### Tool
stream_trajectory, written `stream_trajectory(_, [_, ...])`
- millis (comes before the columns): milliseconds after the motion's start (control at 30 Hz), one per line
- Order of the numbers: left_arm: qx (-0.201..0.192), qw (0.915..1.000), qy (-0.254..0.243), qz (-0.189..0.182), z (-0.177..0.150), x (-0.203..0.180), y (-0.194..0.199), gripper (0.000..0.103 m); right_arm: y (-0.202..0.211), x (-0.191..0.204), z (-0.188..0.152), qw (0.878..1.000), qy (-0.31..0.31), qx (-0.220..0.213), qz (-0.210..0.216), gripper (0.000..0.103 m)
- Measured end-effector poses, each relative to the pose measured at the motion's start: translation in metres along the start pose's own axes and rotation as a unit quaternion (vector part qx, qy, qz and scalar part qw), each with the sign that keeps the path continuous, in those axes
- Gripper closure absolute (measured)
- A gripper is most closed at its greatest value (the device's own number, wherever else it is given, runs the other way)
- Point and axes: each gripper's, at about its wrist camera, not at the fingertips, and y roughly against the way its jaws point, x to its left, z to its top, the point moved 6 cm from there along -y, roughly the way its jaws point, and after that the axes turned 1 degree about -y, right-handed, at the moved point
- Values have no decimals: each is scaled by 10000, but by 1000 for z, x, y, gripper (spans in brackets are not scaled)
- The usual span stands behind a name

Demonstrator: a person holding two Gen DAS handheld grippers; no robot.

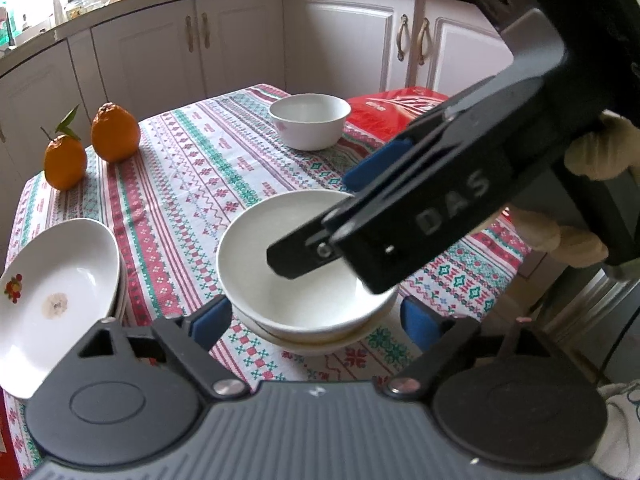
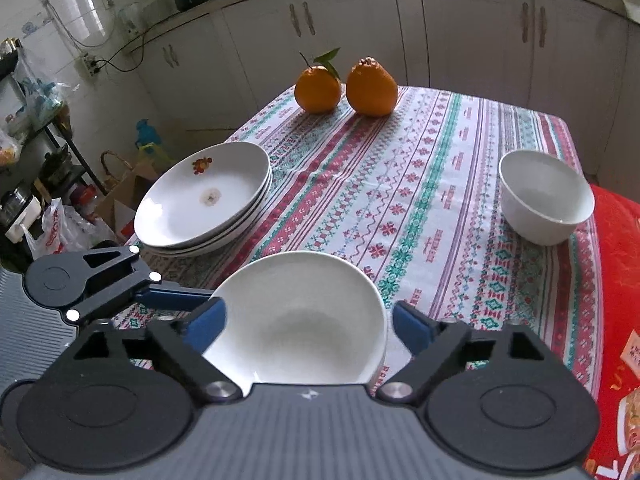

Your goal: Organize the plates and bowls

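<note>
A white bowl (image 1: 304, 276) sits nested on another white dish near the table's front edge, and it also shows in the right wrist view (image 2: 300, 320). My left gripper (image 1: 316, 320) is open, its blue pads either side of that bowl. My right gripper (image 2: 308, 320) is open around the same bowl; in the left wrist view its fingers (image 1: 360, 224) reach over the bowl from the right. A stack of white plates (image 2: 204, 196) with a flower print stands at the table's left; it shows in the left wrist view too (image 1: 52, 292). A small white bowl (image 2: 546, 196) stands alone, far right.
Two oranges (image 2: 344, 84) stand at the table's far edge. A red package (image 2: 616, 280) lies on the right side of the patterned tablecloth (image 2: 400, 184). White kitchen cabinets (image 1: 200, 40) run behind the table. Bags and a shelf (image 2: 36, 160) stand left of it.
</note>
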Motion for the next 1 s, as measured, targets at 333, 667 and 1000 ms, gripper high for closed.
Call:
stream_trajectory(333, [-414, 9991, -82, -37, 27, 2, 25, 8, 27, -28, 11, 9990, -47, -431, -106, 0])
stream_trajectory(667, [-463, 9982, -312, 202, 86, 19, 2, 8, 36, -86, 17, 9930, 179, -854, -796, 0])
stream_trajectory(1000, [145, 9988, -461, 24, 167, 47, -73, 8, 1, -140, 24, 9846, 801, -836, -1311, 0])
